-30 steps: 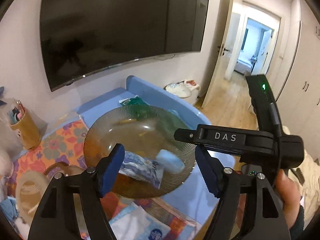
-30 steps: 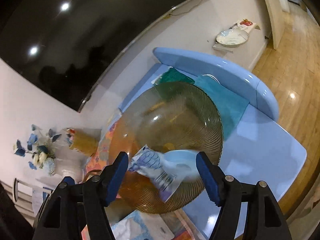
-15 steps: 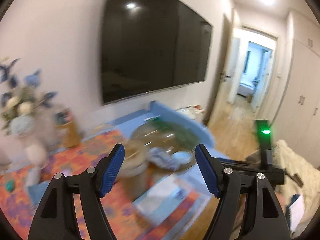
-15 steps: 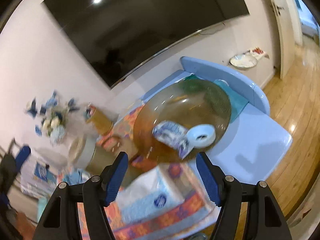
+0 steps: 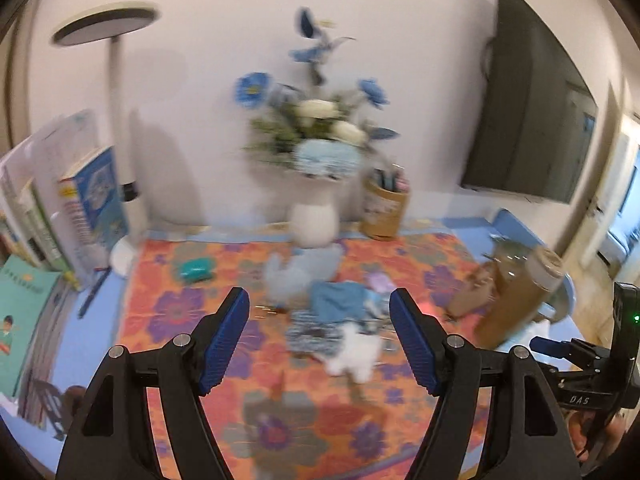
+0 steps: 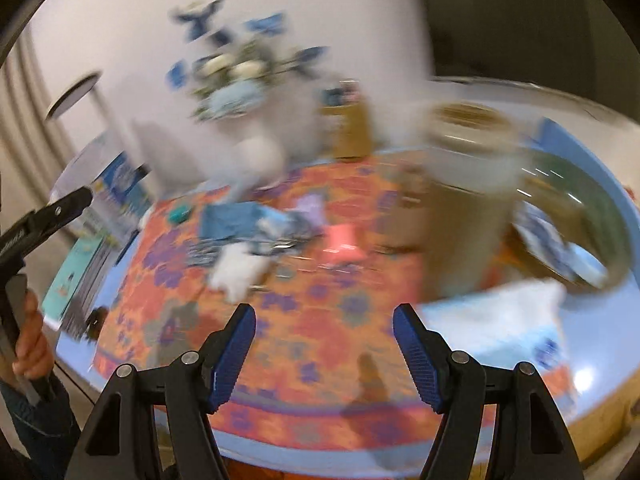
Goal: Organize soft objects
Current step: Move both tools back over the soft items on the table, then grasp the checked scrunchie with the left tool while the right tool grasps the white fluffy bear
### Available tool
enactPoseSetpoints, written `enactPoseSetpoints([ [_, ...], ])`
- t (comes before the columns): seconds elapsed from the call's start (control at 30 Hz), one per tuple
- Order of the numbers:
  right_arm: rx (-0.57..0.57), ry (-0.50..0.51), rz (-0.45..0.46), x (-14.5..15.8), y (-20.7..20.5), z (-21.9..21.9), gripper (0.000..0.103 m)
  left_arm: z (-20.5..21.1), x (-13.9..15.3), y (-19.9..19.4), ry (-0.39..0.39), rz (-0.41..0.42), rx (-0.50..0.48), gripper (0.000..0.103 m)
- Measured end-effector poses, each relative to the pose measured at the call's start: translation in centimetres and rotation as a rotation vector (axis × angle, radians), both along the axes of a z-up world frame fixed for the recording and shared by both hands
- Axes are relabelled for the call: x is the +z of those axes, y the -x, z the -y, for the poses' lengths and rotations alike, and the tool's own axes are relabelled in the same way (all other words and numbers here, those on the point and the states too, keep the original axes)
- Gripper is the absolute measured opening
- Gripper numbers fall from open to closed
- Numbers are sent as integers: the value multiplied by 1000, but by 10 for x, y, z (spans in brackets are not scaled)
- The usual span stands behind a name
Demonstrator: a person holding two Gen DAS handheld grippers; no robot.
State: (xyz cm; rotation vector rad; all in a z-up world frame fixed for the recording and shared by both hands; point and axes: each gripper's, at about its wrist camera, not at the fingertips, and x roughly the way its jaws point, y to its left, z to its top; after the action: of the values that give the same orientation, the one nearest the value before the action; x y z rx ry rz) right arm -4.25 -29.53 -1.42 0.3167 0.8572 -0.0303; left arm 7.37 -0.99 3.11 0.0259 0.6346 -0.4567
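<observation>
My left gripper (image 5: 319, 340) stood wide open with nothing between its blue pads, and my right gripper (image 6: 323, 354) was just as open and empty. Both hung over the orange flowered cloth (image 5: 192, 312). The soft things lay in a blurred heap mid-cloth: a white fluffy toy (image 5: 354, 350), a blue cloth (image 5: 336, 300) and a pale blue plush (image 5: 292, 276), near the white vase (image 5: 314, 220)
</observation>
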Motion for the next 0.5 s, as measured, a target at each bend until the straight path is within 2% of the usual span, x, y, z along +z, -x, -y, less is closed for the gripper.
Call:
enactPoseSetpoints([
  [0.1,64,26,0,-4,-30,-33,70,-14,-9,-17,5,-17,1,71],
  [0.17,94,30,-1,-10,-41,-46,70,-17,-26,-31,25,-71,-32,71],
  [0.23,135,37,0,-22,-58,-61,70,-13,-51,-46,53,-143,-102,71],
  [0.27,153,41,-2,-29,-64,-66,70,-8,-65,-52,91,-169,-171,71],
  [0.33,221,60,2,-47,-78,-84,70,0,-90,-62,130,-204,-226,73],
  [0.4,291,77,16,-60,-85,-99,73,11,-108,-74,125,-250,-244,76],
  [0.43,321,97,-4,-70,-92,-109,74,17,-117,-81,108,-279,-247,80],
  [0.5,344,119,-32,-79,-103,-116,75,30,-137,-94,50,-329,-231,81],
])
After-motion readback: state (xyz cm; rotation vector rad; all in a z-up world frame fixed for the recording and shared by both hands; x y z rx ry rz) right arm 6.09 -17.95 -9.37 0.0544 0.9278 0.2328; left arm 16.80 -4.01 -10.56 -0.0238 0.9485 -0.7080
